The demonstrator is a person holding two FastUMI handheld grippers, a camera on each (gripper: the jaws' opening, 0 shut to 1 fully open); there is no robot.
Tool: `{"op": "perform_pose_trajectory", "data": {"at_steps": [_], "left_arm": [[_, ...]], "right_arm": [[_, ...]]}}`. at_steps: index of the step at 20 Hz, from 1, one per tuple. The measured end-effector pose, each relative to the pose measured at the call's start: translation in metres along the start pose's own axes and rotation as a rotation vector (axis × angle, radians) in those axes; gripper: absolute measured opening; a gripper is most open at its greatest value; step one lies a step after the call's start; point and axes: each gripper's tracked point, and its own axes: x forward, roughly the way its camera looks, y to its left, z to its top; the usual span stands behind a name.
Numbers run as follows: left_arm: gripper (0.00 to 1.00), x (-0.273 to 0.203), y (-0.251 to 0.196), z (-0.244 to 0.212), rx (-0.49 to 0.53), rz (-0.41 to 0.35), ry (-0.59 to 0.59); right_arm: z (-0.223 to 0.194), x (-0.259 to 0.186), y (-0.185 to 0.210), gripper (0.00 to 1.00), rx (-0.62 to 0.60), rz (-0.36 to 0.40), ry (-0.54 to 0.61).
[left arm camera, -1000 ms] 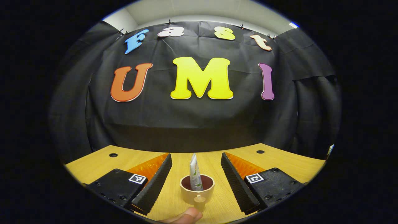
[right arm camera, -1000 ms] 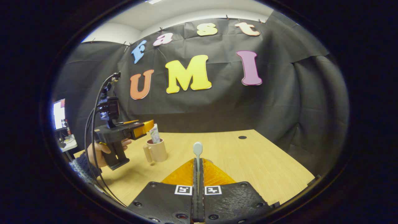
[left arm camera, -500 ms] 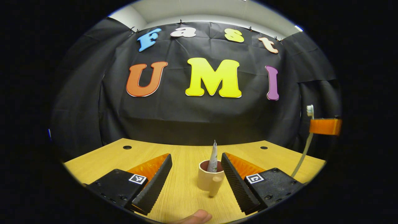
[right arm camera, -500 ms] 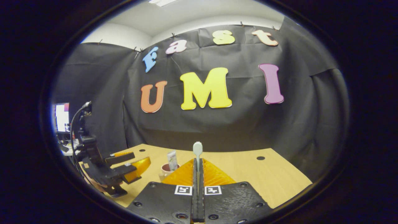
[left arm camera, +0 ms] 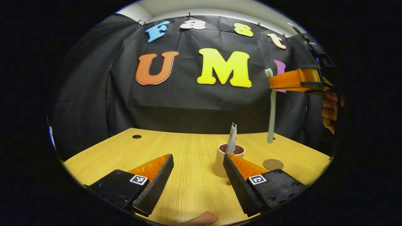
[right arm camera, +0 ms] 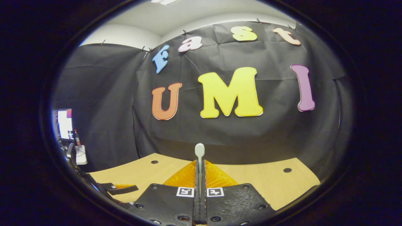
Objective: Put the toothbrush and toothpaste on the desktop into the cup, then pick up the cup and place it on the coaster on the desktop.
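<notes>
The toothbrush [left arm camera: 271,106] is clamped upright in the right tongs [right arm camera: 199,175] above the table [left arm camera: 188,163]; left tongs [left arm camera: 198,175] are spread, cup [left arm camera: 226,160] with toothpaste [left arm camera: 231,142] ahead, coaster [left arm camera: 273,164] beside

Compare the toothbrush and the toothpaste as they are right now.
The toothpaste stands in the cup on the desktop; the toothbrush hangs in the air, clamped by the right gripper. The toothpaste is a short flat tube; the toothbrush is long and thin. Both are roughly upright.
</notes>
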Motion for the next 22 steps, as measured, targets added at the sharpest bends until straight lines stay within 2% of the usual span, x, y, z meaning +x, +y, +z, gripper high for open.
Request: {"op": "perform_pose_trajectory", "data": {"at_steps": [4, 6, 12, 13, 18, 22], "left_arm": [[1.0, -0.008, 0.0, -0.006, -0.001, -0.022, 0.007], [1.0, -0.01, 0.0, -0.005, -0.003, -0.042, -0.005], [1.0, -0.007, 0.006, -0.018, -0.015, -0.051, 0.028], [1.0, -0.006, 0.006, -0.018, -0.012, -0.052, 0.029], [1.0, -0.009, 0.002, -0.017, 0.01, -0.062, 0.024], [1.0, -0.007, -0.006, -0.011, 0.023, -0.066, 0.02]], "right_arm": [[-0.009, 0.033, 0.021, 0.02, -0.006, 0.01, 0.01], [-0.019, 0.047, 0.026, 0.0, -0.017, 0.007, 0.026], [-0.04, 0.062, 0.028, 0.02, -0.007, -0.005, 0.07], [-0.038, 0.061, 0.027, 0.11, 0.0, -0.001, 0.067], [-0.027, 0.05, 0.021, 0.92, -0.016, -0.015, 0.044], [-0.021, 0.032, 0.023, 0.95, -0.03, -0.001, 0.032]]}}
